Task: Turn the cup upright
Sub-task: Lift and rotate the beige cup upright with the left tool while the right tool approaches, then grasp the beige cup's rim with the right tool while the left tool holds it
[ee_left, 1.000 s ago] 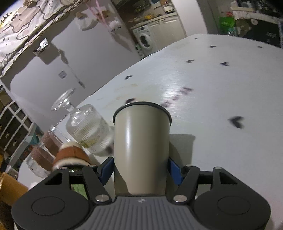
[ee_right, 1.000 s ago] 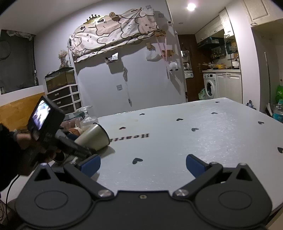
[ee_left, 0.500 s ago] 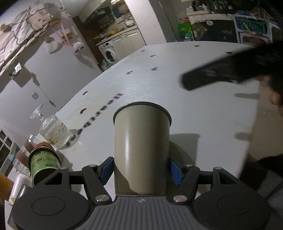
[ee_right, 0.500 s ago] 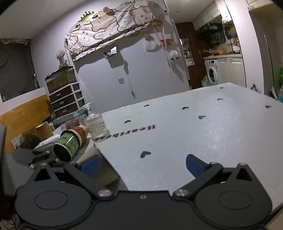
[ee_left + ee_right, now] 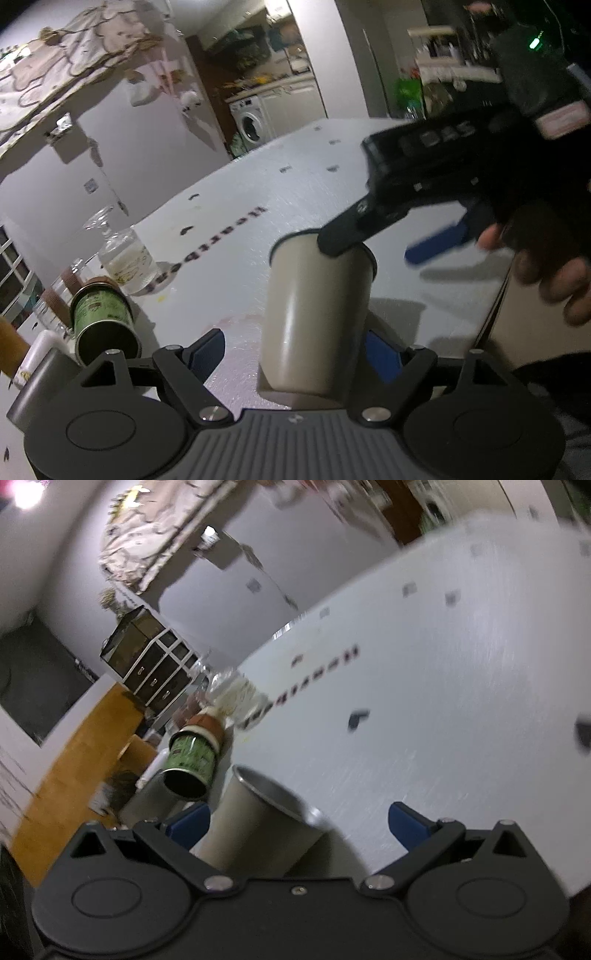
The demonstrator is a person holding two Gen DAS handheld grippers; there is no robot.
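Note:
A beige metal cup (image 5: 317, 314) stands upright on the white table, mouth up, between the jaws of my left gripper (image 5: 295, 350). The left jaws are open; the left pad stands clear of the cup, the right pad is close to its side. My right gripper (image 5: 384, 243) is open and hovers over the cup's rim, one finger at the rim. In the right wrist view the cup (image 5: 258, 823) sits low between the open blue pads of the right gripper (image 5: 299, 819), nearer the left one.
A green can (image 5: 103, 321) lies tilted at the left of the cup, also in the right wrist view (image 5: 190, 760). A clear glass bottle (image 5: 127, 260) and jars stand behind it. The table edge (image 5: 495, 306) runs at the right.
My left gripper has opened and let go of the cup, which now stands on the table. My right gripper has swung in over the cup's rim.

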